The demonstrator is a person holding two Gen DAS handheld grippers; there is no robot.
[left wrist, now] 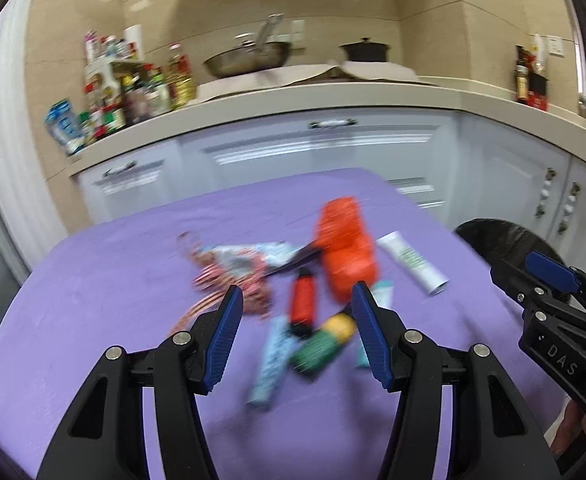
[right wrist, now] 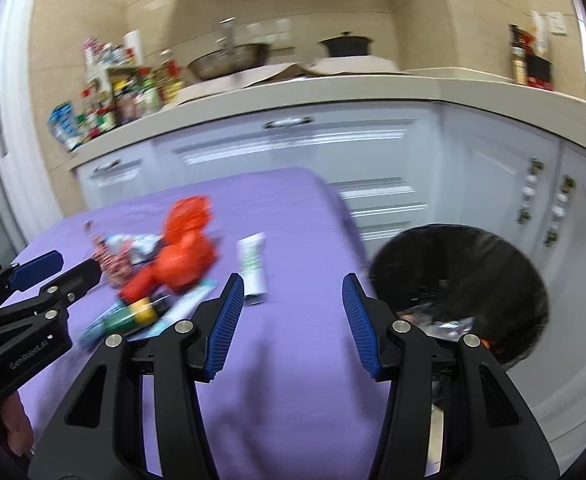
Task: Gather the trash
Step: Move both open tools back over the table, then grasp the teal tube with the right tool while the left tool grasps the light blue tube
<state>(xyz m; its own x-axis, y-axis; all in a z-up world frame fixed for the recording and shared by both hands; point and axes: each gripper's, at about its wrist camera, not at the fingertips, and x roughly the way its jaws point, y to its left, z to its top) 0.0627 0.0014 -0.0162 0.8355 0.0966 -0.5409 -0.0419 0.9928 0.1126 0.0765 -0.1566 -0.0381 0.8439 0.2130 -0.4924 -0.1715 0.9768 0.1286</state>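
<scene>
Left claw (left wrist: 295, 328) and right claw (right wrist: 289, 318) are held wide apart, nothing gripped. Trash pile (left wrist: 293, 280) is seen mid-desk (left wrist: 93, 280); white tube (right wrist: 253, 262) near right edge. Black-lined bin (right wrist: 459, 286) is placed past that edge.

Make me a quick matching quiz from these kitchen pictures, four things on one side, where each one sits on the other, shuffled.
Things:
1. white tube
2. black bin
3. wok
4. green and yellow bottle

Places:
A. on the kitchen counter
B. beside the table, off its right edge
C. alone on the purple cloth, right of the pile
D. in the pile, just ahead of the left gripper

Pairs: 1-C, 2-B, 3-A, 4-D
</scene>
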